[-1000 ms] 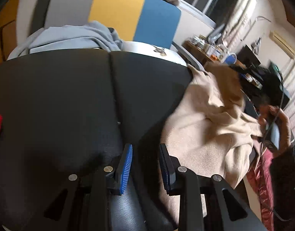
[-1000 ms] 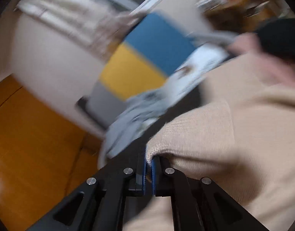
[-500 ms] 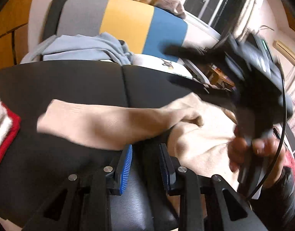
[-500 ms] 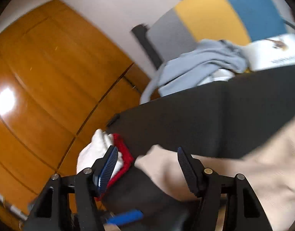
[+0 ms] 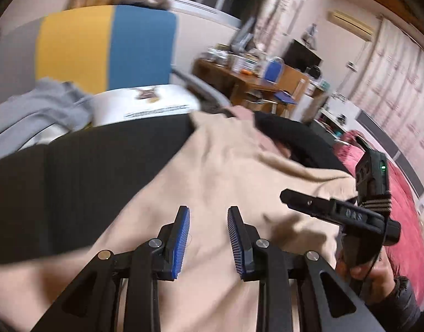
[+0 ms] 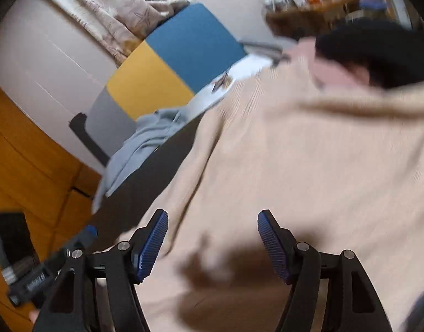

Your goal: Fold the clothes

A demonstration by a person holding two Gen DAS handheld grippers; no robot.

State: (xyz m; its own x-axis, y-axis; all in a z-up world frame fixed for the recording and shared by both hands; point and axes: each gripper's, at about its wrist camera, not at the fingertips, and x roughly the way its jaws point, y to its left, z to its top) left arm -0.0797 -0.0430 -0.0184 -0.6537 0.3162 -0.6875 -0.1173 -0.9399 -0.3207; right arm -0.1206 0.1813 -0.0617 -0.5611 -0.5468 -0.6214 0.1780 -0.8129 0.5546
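A beige knit sweater (image 5: 228, 171) lies spread over a black padded surface (image 5: 73, 177); it also fills the right wrist view (image 6: 308, 152). My left gripper (image 5: 208, 221) is open and empty, hovering just above the sweater's near part. My right gripper (image 6: 212, 227) is wide open and empty above the sweater; its body shows at the right of the left wrist view (image 5: 350, 215). The sweater's far edge meets a black garment (image 6: 377, 47) and a pink piece (image 6: 330, 69).
A grey-blue garment (image 5: 37, 105) and a white printed item (image 5: 148, 105) lie behind the black surface. A grey, yellow and blue panel (image 5: 106, 44) stands behind them. A cluttered wooden desk (image 5: 253, 77) is at the back right. Red fabric (image 5: 400, 193) lies right.
My right gripper let go of the sweater sleeve and opened wide. The sweater now lies spread across the black surface. Both grippers swung right, over the sweater's body.
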